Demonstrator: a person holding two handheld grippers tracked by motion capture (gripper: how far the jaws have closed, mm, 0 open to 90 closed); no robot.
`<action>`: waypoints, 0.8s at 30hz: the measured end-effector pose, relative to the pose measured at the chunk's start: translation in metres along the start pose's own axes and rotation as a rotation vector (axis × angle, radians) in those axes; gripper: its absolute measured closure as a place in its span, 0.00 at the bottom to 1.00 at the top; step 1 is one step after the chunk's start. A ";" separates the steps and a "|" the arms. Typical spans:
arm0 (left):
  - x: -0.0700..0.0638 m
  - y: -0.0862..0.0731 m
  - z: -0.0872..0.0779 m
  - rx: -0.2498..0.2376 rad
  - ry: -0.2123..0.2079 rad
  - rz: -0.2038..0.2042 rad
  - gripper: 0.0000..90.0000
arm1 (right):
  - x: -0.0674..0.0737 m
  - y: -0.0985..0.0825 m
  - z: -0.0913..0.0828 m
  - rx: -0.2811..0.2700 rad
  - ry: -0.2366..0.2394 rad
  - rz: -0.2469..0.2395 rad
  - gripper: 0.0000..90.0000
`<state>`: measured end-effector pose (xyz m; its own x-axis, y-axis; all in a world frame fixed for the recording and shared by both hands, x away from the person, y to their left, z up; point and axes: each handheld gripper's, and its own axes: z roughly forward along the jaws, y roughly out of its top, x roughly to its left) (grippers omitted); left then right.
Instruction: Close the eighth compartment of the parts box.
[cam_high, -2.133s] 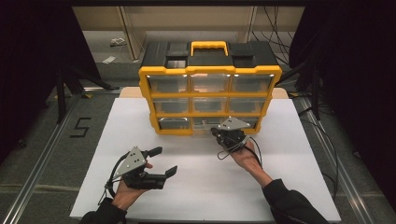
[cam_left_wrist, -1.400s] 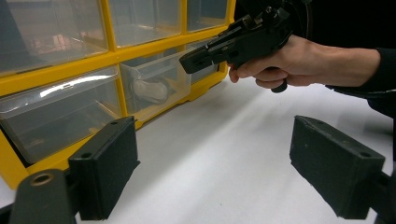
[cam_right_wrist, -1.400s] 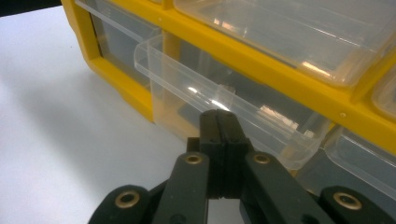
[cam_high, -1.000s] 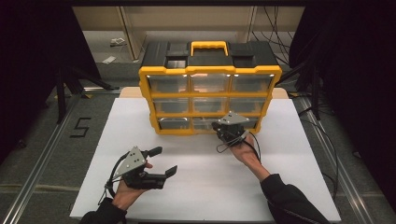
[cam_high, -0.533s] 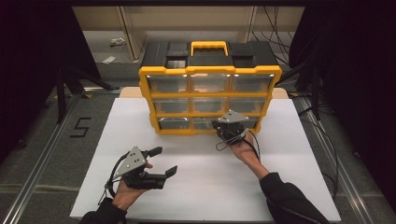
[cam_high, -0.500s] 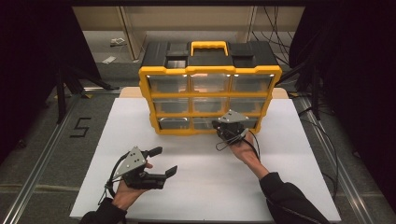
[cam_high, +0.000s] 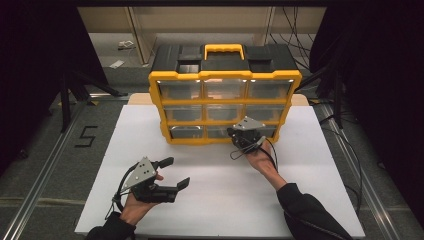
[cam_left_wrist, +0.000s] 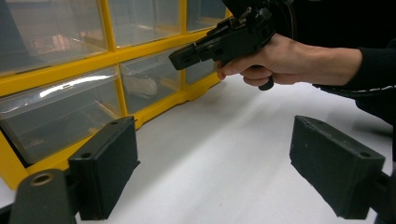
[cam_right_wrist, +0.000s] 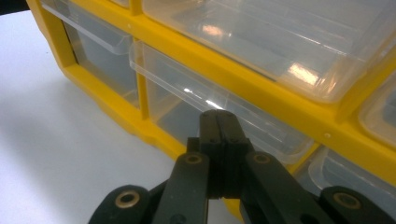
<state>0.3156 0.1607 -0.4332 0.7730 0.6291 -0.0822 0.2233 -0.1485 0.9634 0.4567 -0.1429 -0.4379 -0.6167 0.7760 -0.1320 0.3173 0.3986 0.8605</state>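
light: bright overhead | surroundings: dark | glare: clear drawers

In the high view the right gripper covers part of the bottom middle drawer of the yellow cabinet, so whether its tips touch the drawer cannot be told. The drawer contents are too blurred to name; in the left gripper view a pale lump shows inside one. The table's near edge partly hides the person's sleeves.
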 end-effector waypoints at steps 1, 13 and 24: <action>0.000 0.000 0.000 0.000 0.000 0.000 0.17 | 0.000 0.000 0.000 0.000 -0.003 0.000 1.00; 0.000 0.000 0.000 -0.001 -0.001 -0.002 0.17 | 0.001 0.002 0.002 -0.005 -0.009 -0.016 1.00; 0.000 0.000 0.000 -0.001 0.000 -0.002 0.17 | 0.004 0.003 0.004 -0.005 -0.010 -0.028 1.00</action>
<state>0.3157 0.1607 -0.4332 0.7727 0.6291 -0.0844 0.2247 -0.1467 0.9633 0.4575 -0.1365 -0.4380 -0.6178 0.7697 -0.1610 0.2965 0.4177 0.8588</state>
